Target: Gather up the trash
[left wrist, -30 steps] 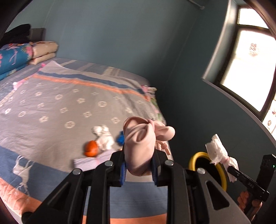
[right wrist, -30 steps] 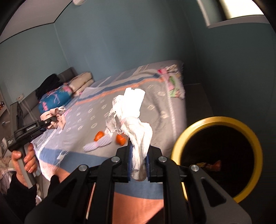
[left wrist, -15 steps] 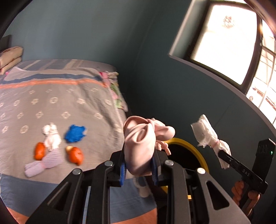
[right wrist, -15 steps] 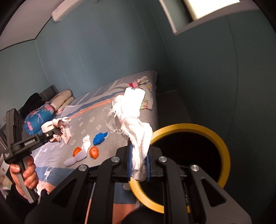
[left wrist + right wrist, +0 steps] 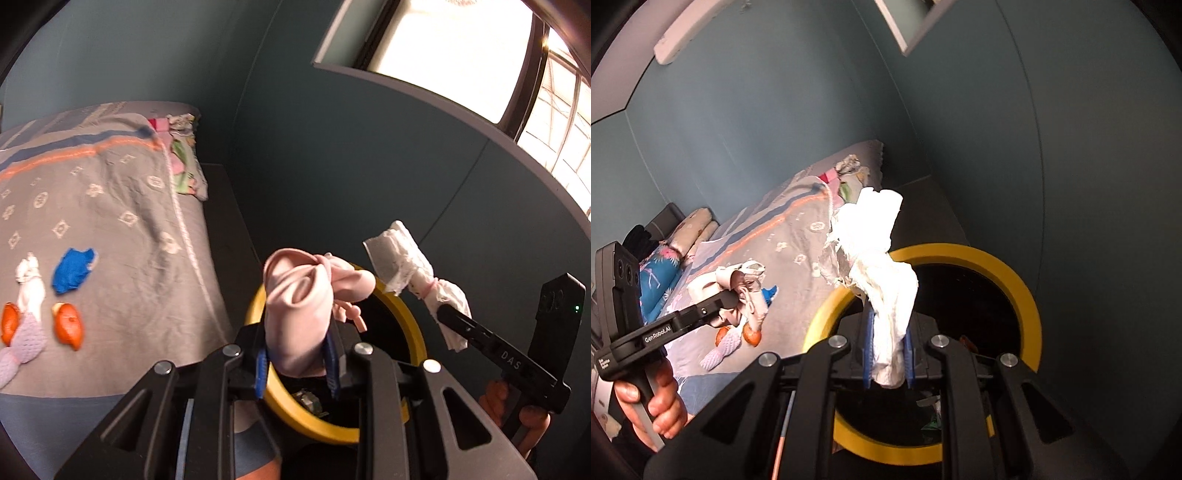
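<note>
My left gripper (image 5: 298, 363) is shut on a pink cloth bundle (image 5: 299, 302) and holds it over the near rim of a black bin with a yellow rim (image 5: 415, 334). My right gripper (image 5: 888, 360) is shut on a wad of white tissue (image 5: 882, 266) above the same bin (image 5: 1030, 306). Each gripper shows in the other's view: the right one (image 5: 439, 314) to the right, the left one (image 5: 735, 299) to the left over the bed. Some scraps lie in the bin.
On the grey patterned bedspread (image 5: 122, 206) lie a blue scrap (image 5: 72, 271), two orange pieces (image 5: 68, 325), a white wad (image 5: 29, 280) and a pale knitted piece (image 5: 22, 343). Dark teal walls (image 5: 332, 155) and a window ledge stand behind the bin.
Both grippers have swung right, away from the bed, with their loads. The yellow-rimmed bin has come under both of them.
</note>
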Action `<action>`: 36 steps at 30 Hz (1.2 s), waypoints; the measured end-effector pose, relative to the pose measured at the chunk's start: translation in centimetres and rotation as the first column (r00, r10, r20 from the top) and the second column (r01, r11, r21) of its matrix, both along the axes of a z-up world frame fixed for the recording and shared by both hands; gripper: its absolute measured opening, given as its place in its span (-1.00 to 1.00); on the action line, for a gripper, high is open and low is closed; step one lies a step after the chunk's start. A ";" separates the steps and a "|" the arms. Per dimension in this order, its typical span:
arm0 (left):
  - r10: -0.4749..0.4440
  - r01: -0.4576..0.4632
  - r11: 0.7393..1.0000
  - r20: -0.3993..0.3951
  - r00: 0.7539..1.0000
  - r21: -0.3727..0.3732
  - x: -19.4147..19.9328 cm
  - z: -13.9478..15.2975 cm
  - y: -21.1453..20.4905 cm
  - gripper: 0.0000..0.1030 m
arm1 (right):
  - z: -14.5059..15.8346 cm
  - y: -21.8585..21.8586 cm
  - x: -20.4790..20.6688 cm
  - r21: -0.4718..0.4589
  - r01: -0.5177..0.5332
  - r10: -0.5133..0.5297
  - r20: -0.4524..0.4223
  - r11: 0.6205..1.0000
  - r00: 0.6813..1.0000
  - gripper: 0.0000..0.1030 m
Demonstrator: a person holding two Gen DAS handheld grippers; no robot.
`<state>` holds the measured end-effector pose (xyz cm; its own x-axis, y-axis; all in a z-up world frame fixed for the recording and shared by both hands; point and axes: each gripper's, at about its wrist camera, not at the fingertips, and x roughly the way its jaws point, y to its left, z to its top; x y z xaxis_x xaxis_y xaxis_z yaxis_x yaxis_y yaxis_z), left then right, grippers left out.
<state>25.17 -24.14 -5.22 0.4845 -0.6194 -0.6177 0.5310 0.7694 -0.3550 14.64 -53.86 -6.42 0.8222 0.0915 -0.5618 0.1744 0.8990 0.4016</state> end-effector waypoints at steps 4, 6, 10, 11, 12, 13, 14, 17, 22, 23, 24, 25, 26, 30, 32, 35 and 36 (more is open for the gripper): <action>-0.017 0.016 1.000 -0.033 0.999 -0.012 0.3 -0.9 -1.9 -0.54 | -0.6 -0.4 0.4 0.006 0.008 -0.008 -0.011 1.000 1.000 -0.74; -0.029 0.028 0.999 -0.045 0.999 -0.019 0.3 -1.2 -2.6 -0.51 | -0.6 -0.3 0.5 0.006 0.016 -0.016 -0.014 1.000 1.000 -0.72; -0.040 0.039 0.999 -0.047 0.998 -0.028 0.0 -1.3 -3.2 -0.39 | -0.6 -0.5 0.3 0.031 0.020 -0.020 -0.008 0.999 1.000 -0.61; -0.042 0.040 0.999 -0.049 0.998 -0.033 0.0 -1.4 -3.1 -0.30 | -0.5 -0.6 0.2 0.033 0.024 -0.024 -0.005 0.999 1.000 -0.52; -0.046 0.043 0.998 -0.056 0.997 -0.044 0.1 -1.4 -2.9 -0.26 | -0.5 -0.7 0.1 0.036 0.034 -0.034 -0.002 0.999 0.999 -0.39; -0.043 0.040 0.998 -0.061 0.997 -0.050 0.1 -1.5 -2.8 -0.20 | -0.5 -0.9 0.0 0.038 0.039 -0.039 -0.002 0.999 0.999 -0.35; -0.036 0.033 0.998 -0.066 0.997 -0.054 0.1 -1.5 -2.7 -0.13 | -0.4 -1.1 -0.2 0.040 0.044 -0.044 -0.003 0.998 0.999 -0.31; -0.021 0.018 0.998 -0.069 0.997 -0.055 0.1 -1.6 -2.1 0.15 | -0.2 -1.2 -0.6 0.043 0.067 -0.067 0.001 0.997 0.998 -0.21; 0.012 -0.015 0.997 -0.038 0.999 -0.071 -0.3 -0.9 -0.7 0.57 | 0.4 -1.5 -1.1 0.044 0.085 -0.085 0.008 0.995 0.996 0.03; 0.024 -0.026 0.997 -0.033 0.999 -0.076 -0.3 -0.7 -0.2 0.66 | 0.6 -1.4 -1.1 0.041 0.086 -0.086 0.009 0.995 0.996 0.04; 0.034 -0.036 0.996 -0.029 0.999 -0.080 -0.2 -0.6 0.1 0.69 | 0.7 -1.3 -1.1 0.038 0.084 -0.085 0.010 0.996 0.996 0.04; 0.048 -0.049 0.995 -0.021 0.999 -0.083 -0.2 -0.4 0.7 0.72 | 0.9 -1.1 -1.0 0.034 0.081 -0.081 0.010 0.996 0.997 0.05; 0.057 -0.058 0.995 -0.013 0.998 -0.081 -0.2 -0.3 1.3 0.75 | 1.0 -0.9 -0.9 0.029 0.079 -0.080 0.012 0.996 0.997 0.07; 0.100 -0.098 0.994 0.044 0.994 -0.041 -0.4 0.0 3.6 0.77 | 1.7 0.4 -0.7 0.007 0.057 -0.057 0.026 0.998 0.998 0.12; 0.131 -0.130 0.991 0.063 0.989 -0.025 -0.3 -0.1 5.3 0.77 | 2.1 1.3 -0.4 -0.002 0.038 -0.038 0.032 0.999 0.999 0.13; 0.176 -0.175 0.984 0.067 0.982 -0.019 0.1 -0.3 8.1 0.77 | 2.4 3.0 0.6 -0.014 0.002 -0.002 0.032 1.000 0.999 0.14; 0.198 -0.197 0.980 0.071 0.978 -0.017 0.1 -0.3 9.1 0.77 | 2.5 4.0 1.1 -0.016 -0.018 0.019 0.032 1.000 0.999 0.15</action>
